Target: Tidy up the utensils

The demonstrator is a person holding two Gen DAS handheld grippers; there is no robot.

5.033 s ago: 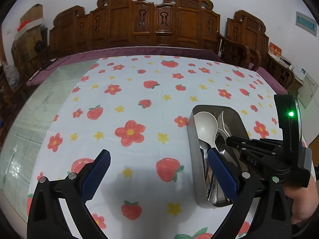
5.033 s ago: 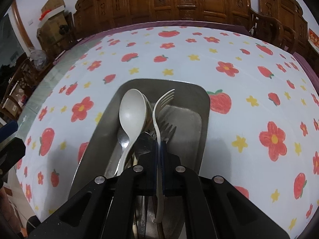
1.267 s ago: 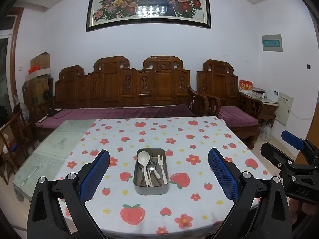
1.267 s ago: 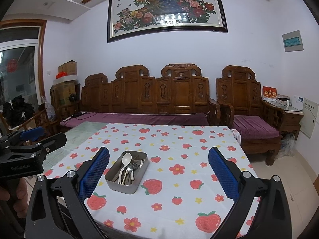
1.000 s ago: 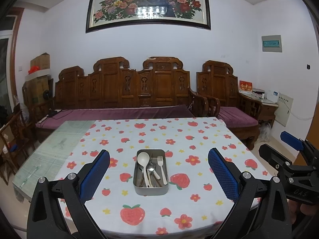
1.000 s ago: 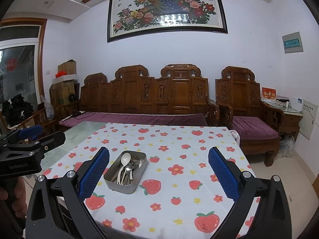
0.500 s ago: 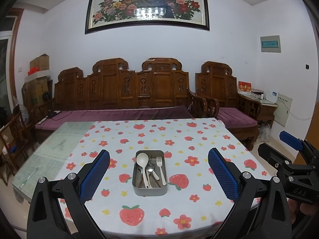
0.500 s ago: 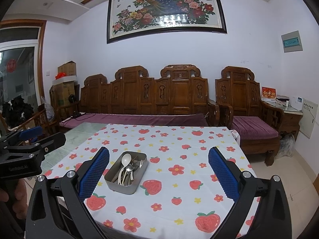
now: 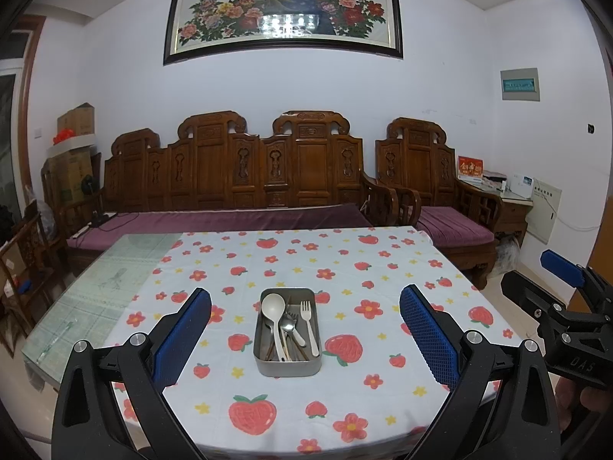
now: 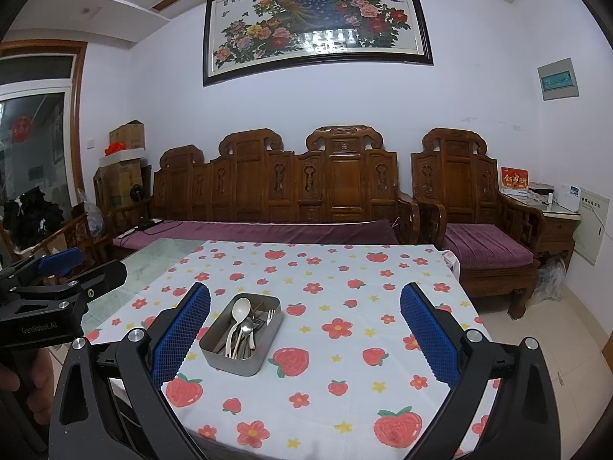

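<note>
A metal tray (image 9: 288, 367) (image 10: 249, 364) stands in the middle of a table with a strawberry-and-flower cloth (image 9: 345, 268) (image 10: 345, 280). In it lie a white spoon (image 9: 272, 306) (image 10: 240, 311), a white fork (image 9: 307, 316), and several metal utensils (image 9: 288, 327) (image 10: 247, 331). My left gripper (image 9: 304, 339) is held well back from the table, open, nothing between its blue pads. My right gripper (image 10: 305, 335) is likewise back and open, empty. Each gripper shows at the edge of the other's view: right gripper (image 9: 567, 306), left gripper (image 10: 49, 283).
A carved wooden sofa with purple cushions (image 9: 230, 218) lines the wall behind the table, with an armchair (image 9: 433, 191) to its right. Bare glass tabletop (image 9: 95, 287) lies left of the cloth. Cardboard boxes (image 10: 122, 161) stack at the far left; a side table (image 10: 551, 211) stands right.
Five seconds ago my right gripper was shut on the white fork over the tray; now the fork lies in the tray, and both grippers have drawn back, open. Little shift in the last second.
</note>
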